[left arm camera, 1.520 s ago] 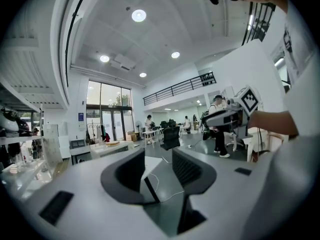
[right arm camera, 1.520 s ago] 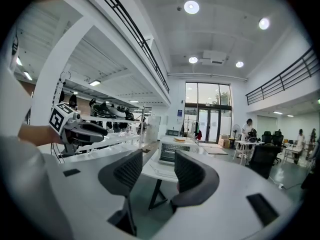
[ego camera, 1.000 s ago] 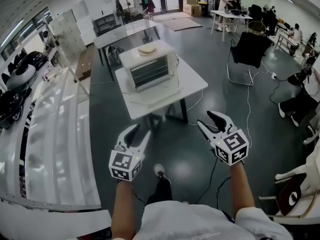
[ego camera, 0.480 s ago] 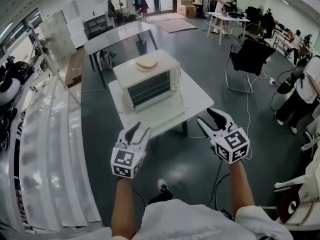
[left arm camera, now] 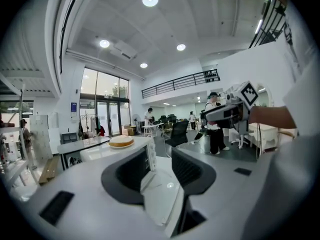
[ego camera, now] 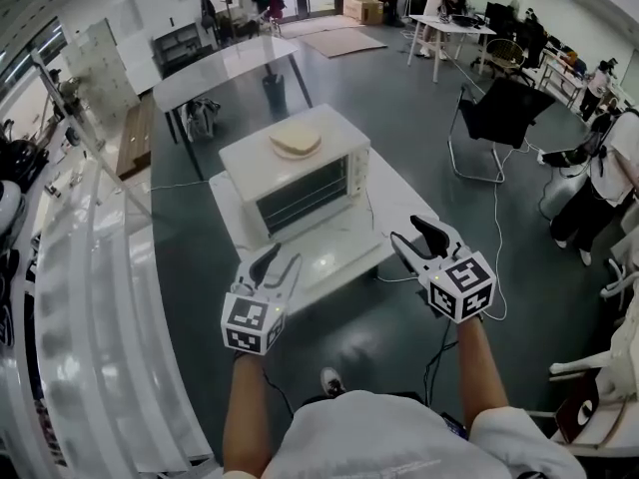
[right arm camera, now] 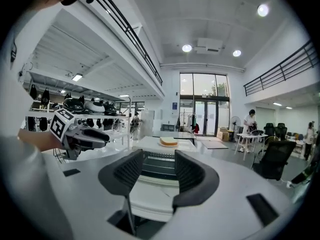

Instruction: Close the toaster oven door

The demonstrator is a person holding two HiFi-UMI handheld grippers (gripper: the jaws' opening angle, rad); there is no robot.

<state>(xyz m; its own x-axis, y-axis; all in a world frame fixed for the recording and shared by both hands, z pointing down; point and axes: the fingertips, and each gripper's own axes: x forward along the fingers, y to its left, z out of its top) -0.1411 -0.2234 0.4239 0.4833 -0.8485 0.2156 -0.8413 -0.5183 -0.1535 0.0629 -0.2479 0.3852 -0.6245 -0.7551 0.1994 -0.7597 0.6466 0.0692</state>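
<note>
A white toaster oven [ego camera: 296,181] stands on a small white table [ego camera: 344,250] ahead of me, with a round flat bread [ego camera: 297,141] on its top. Its dark glass door faces me and looks upright against the front, though the hinge line is not clear. My left gripper [ego camera: 278,265] hovers over the table's near left edge, open and empty. My right gripper [ego camera: 412,236] is beside the table's near right corner, also open with nothing between its fingers. Both gripper views look at the oven [right arm camera: 161,161] [left arm camera: 132,156] between their spread jaws.
White shelving [ego camera: 70,297] runs along my left. A longer table [ego camera: 235,60] stands behind the oven table. A black chair [ego camera: 497,103] and a standing person [ego camera: 609,183] are to the right. A cable [ego camera: 496,238] trails on the dark floor.
The table and oven have come nearer and lower in the head view as I walked up to them. Both grippers stay open, now reaching the table's near edge.
</note>
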